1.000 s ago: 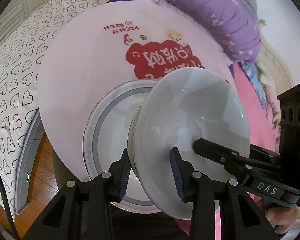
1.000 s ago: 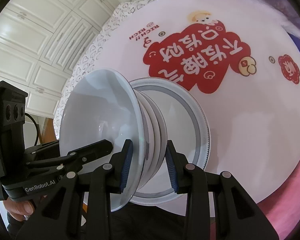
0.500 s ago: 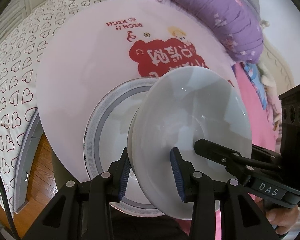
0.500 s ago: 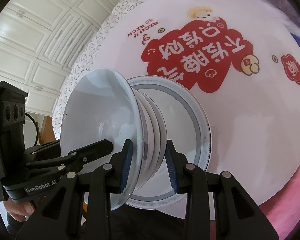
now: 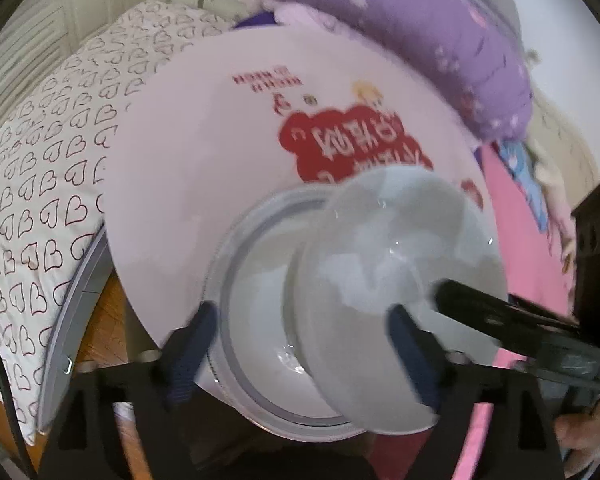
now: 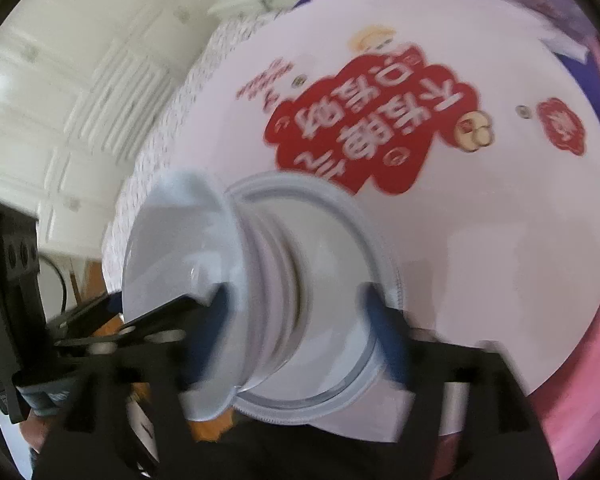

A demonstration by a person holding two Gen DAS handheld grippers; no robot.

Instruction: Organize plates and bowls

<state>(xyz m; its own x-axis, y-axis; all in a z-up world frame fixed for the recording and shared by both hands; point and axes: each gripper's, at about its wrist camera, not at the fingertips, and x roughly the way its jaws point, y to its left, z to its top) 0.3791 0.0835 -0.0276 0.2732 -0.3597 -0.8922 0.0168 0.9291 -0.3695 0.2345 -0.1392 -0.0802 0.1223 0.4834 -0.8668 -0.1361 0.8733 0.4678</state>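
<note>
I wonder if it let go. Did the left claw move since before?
Yes. The left claw has just opened: its fingers spread apart off the bowl stack, one beside the plate rim.

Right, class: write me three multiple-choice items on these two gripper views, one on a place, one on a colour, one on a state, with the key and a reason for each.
1. Where does the stack of bowls sit?
A. on the grey-rimmed plate
B. on the heart-print bedding
C. on the wooden floor

2. What colour is the large printed patch on the round table?
A. green
B. red
C. black

3. How do the left gripper and the right gripper stand?
A. both clamped on the bowls
B. one open, one shut
C. both open

Key: 1 A, the stack rests inside the plate's rim. 2 B, the patch is red with pale characters. 3 C, the blue pads stand clear on either side of the bowls, having just spread.
</note>
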